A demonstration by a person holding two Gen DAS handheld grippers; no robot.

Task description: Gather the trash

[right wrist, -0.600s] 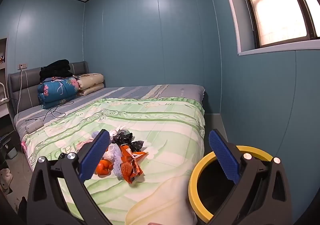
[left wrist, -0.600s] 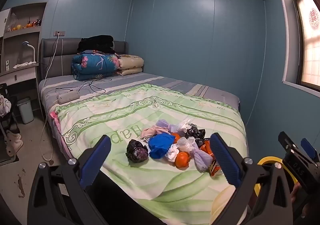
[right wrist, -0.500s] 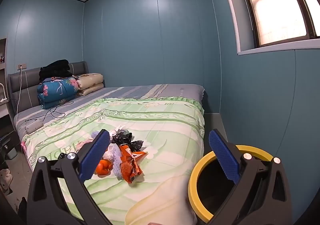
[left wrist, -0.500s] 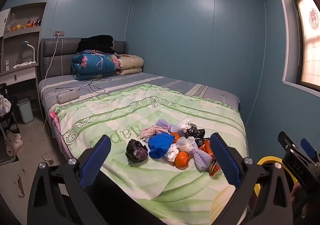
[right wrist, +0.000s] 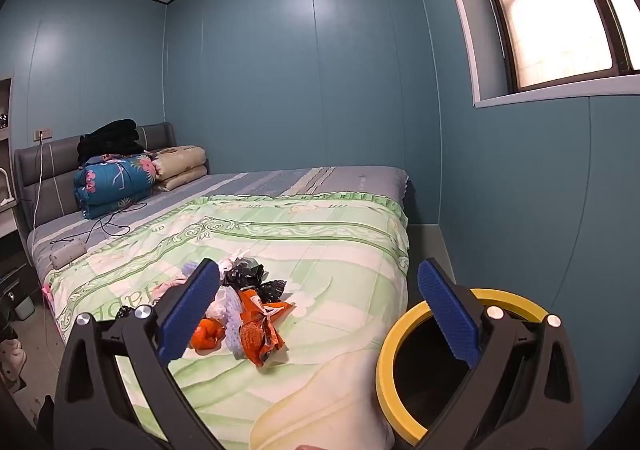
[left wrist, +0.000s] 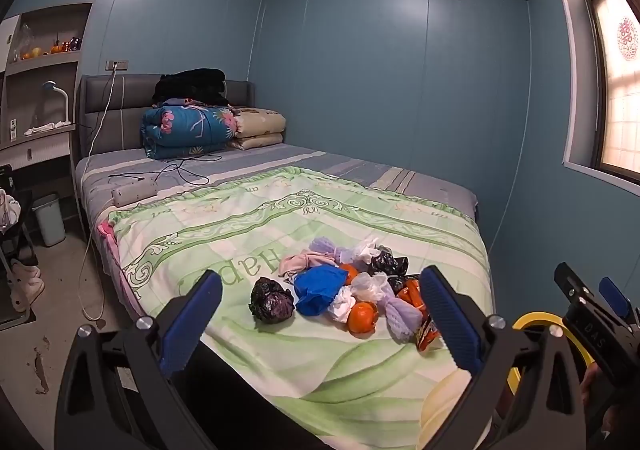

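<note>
Both empty, the left gripper (left wrist: 320, 314) and right gripper (right wrist: 318, 310) gape wide short of the trash pile (left wrist: 344, 296) on the bed (left wrist: 280, 234), so we're at the approach: next, reach in, pinch one piece, carry it to the yellow-rimmed bin (right wrist: 400, 330).

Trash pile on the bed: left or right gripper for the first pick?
Probably right. The right gripper, open, has the orange wrapper near its fingers and the yellow-rimmed bin directly beside it. The left gripper, also open, sits farther from the bin.

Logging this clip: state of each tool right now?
Left tool: open, holding nothing.
Right tool: open, holding nothing.
</note>
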